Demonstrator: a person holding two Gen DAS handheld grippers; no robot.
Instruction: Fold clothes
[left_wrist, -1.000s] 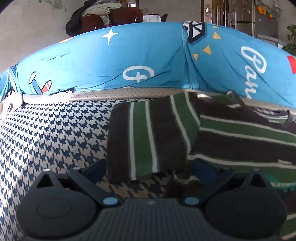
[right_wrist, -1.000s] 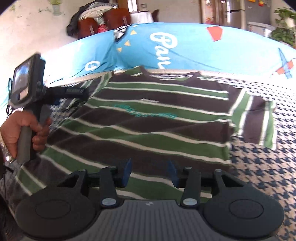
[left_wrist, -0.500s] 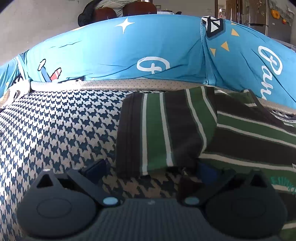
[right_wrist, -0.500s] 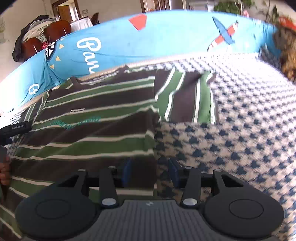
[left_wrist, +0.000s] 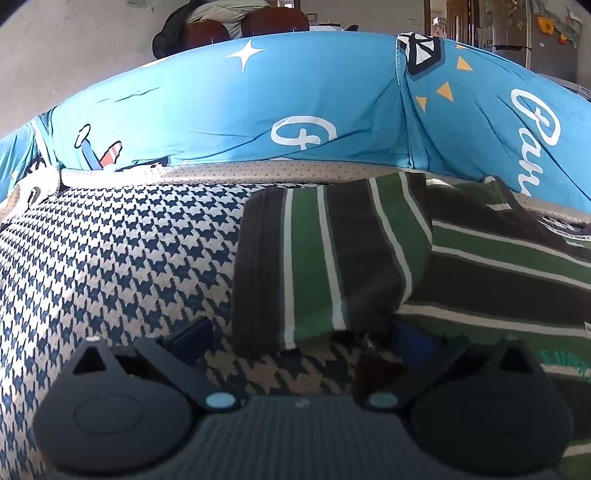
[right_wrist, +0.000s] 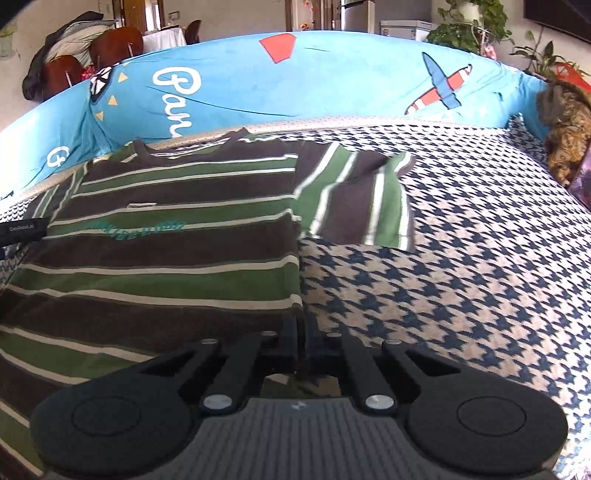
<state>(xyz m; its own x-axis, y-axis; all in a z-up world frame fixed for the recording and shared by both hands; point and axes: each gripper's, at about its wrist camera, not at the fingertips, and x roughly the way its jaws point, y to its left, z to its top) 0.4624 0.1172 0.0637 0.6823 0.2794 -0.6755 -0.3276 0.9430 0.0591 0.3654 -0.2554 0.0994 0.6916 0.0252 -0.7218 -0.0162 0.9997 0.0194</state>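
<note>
The right tool (right_wrist: 303, 354) is pinched tight on the near right edge of the striped shirt (right_wrist: 166, 266). The left tool (left_wrist: 295, 339) is wide, near the left sleeve (left_wrist: 325, 266).

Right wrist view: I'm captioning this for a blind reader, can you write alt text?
The right gripper is shut on the side edge of a green-and-brown striped T-shirt lying flat on a houndstooth cover. One sleeve spreads to the right, and blue printed cushions stand behind.
</note>
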